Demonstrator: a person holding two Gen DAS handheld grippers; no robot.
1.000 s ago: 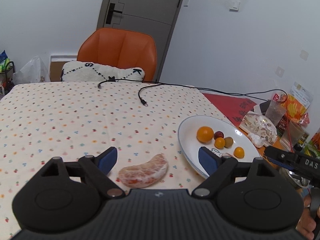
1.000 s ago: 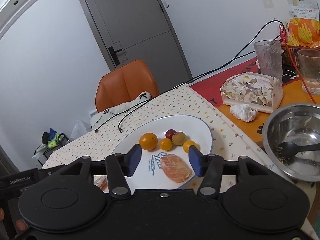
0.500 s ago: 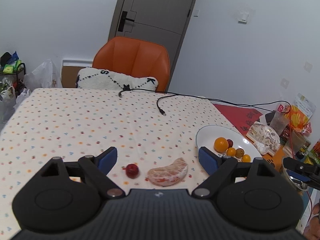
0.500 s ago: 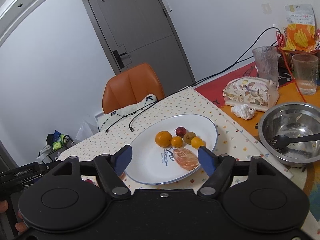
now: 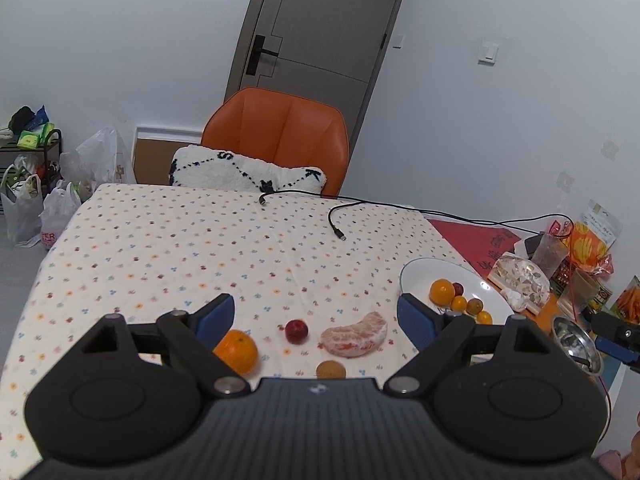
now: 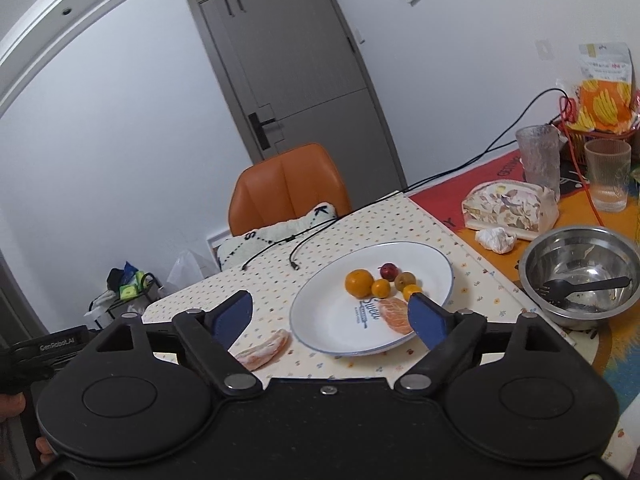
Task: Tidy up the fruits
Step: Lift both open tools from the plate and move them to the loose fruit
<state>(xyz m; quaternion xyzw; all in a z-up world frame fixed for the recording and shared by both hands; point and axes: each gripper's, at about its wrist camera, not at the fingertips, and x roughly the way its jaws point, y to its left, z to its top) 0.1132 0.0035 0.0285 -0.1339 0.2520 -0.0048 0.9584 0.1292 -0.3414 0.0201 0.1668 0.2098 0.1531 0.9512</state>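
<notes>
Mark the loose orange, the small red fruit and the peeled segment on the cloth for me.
loose orange point(image 5: 236, 351), left wrist view, centre of its visible skin.
small red fruit point(image 5: 296, 331), left wrist view, middle of the fruit.
peeled segment point(image 5: 355, 334), left wrist view, middle of its curved body.

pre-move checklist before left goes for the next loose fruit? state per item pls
1. Left gripper jaws open, nothing held: ok.
2. Right gripper jaws open, nothing held: ok.
3. Loose fruit on the cloth within view, orange, red fruit, peeled segment, brown fruit: ok.
4. Plate has bare room: ok.
5. All fruit on plate: not ok.
6. Cable lies away from fruit: ok.
</notes>
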